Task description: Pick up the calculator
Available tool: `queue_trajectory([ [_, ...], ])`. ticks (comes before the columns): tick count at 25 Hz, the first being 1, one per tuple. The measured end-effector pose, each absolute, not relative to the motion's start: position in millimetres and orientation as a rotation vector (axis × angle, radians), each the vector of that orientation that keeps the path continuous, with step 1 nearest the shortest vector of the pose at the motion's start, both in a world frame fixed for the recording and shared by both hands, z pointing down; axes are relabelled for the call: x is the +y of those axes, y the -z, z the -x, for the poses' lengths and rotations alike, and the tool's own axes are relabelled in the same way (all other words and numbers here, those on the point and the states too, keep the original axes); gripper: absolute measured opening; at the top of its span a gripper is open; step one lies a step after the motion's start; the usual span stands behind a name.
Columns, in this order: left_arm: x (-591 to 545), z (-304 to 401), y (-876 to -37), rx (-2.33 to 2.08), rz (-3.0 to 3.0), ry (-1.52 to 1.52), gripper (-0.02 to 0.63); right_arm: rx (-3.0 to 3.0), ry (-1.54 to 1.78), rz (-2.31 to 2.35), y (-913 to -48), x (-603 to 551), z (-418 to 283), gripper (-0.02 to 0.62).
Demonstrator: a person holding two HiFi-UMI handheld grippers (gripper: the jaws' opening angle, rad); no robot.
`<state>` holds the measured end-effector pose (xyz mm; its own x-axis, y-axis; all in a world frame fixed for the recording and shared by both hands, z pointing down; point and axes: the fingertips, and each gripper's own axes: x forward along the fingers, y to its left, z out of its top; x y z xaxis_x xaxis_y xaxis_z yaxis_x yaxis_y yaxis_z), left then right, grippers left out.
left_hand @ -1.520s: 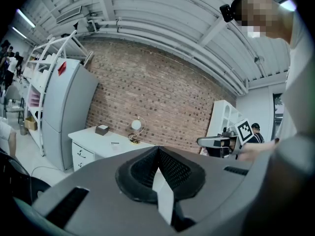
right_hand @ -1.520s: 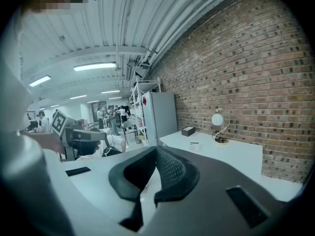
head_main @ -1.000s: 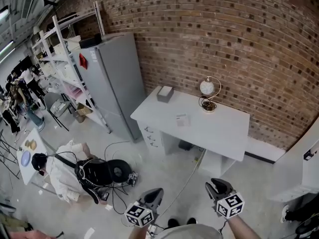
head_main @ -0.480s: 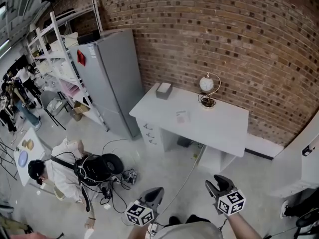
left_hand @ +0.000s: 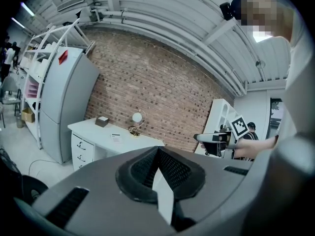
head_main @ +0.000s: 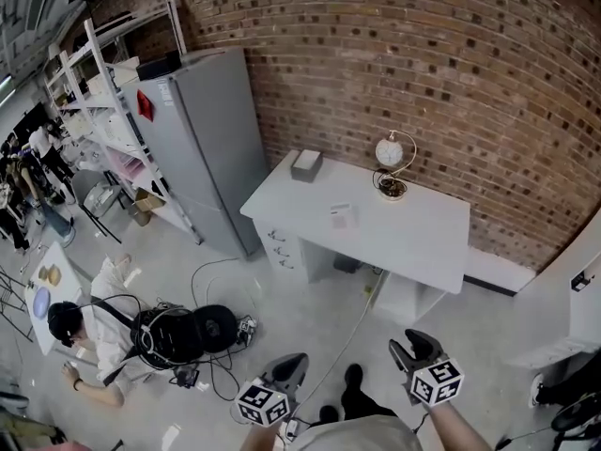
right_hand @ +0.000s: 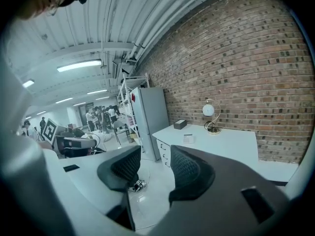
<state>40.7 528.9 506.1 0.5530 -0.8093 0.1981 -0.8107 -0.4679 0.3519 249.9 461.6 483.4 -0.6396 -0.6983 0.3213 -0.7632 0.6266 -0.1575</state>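
Note:
The calculator is a small pale slab lying flat mid-way along the white desk against the brick wall; it also shows in the left gripper view and in the right gripper view. Both grippers hang low at the bottom of the head view, far short of the desk. My left gripper is shut with nothing held. My right gripper has its jaws opening, with only floor showing between them.
On the desk stand a grey box at the left end and a round clock in a gold ring by the wall. A grey fridge and white shelving stand left. A person with a black bag and cables lies on the floor.
My right gripper's jaws have spread apart. The person on the floor has sunk lower and stretched out. A shoe now shows between the grippers at the bottom edge.

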Motion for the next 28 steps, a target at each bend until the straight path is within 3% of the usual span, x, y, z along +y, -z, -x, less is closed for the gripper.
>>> queue_trajectory([
  [28, 290, -71, -507, -1.445, -2.277, -0.086, 0.015, -2.653, -0.564, -1.02, -524, 198, -253, 0.206],
])
